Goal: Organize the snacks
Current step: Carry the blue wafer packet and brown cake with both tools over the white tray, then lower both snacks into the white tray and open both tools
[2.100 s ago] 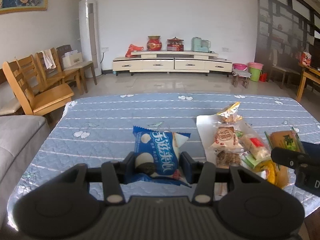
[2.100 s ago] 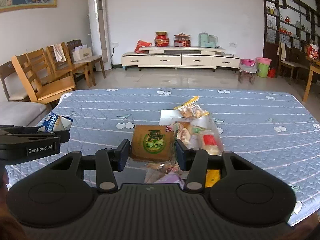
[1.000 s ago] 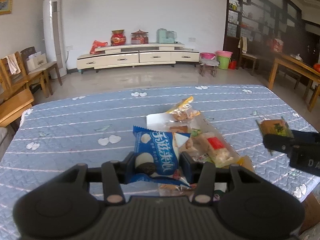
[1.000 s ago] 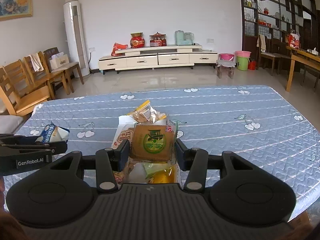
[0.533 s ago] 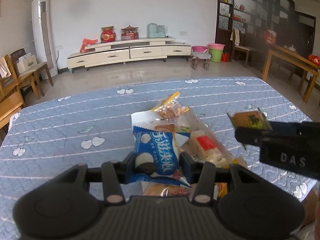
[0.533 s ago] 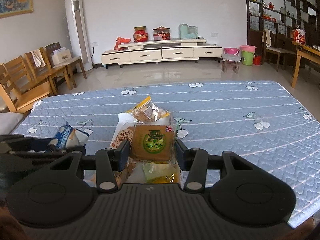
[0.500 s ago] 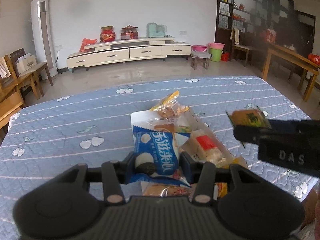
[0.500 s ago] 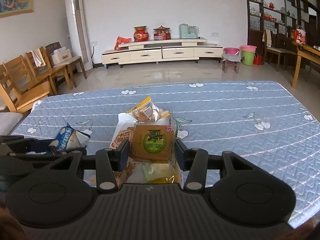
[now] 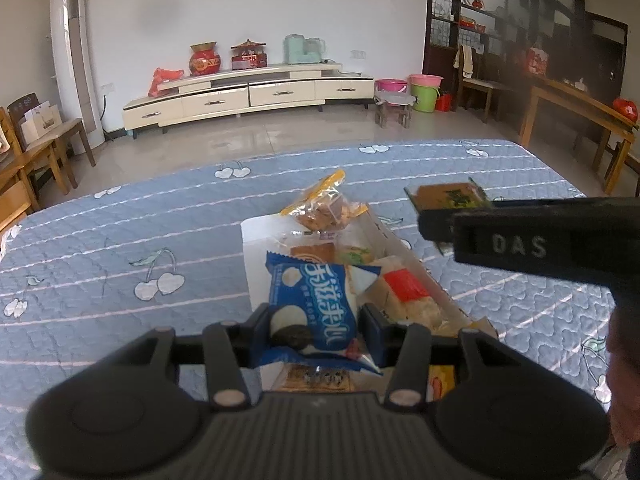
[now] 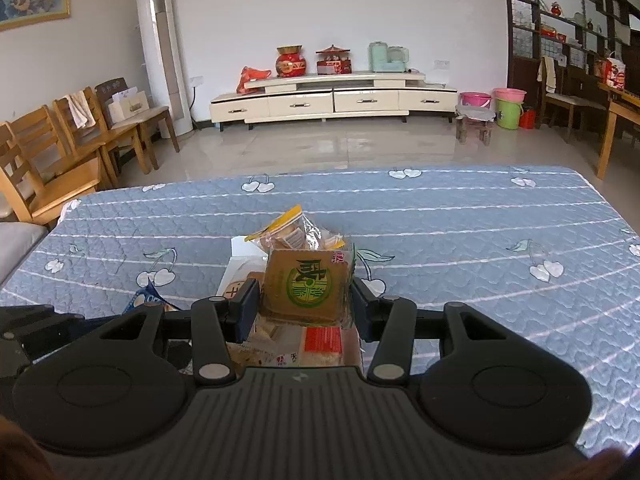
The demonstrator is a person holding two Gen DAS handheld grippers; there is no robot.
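blue cookie packet (image 9: 316,312) clamped in left gripper (image 9: 314,328); brown green-printed packet (image 10: 306,286) clamped in right gripper (image 10: 306,304)

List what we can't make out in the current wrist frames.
- Left wrist view: snacks at the near end of the white box are hidden behind the blue packet and the left hand-held gripper.
- Right wrist view: the box's middle is hidden behind the brown packet; only a corner of the blue packet shows.

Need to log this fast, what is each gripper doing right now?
Left gripper: shut on blue cookie packet.
Right gripper: shut on brown snack packet.
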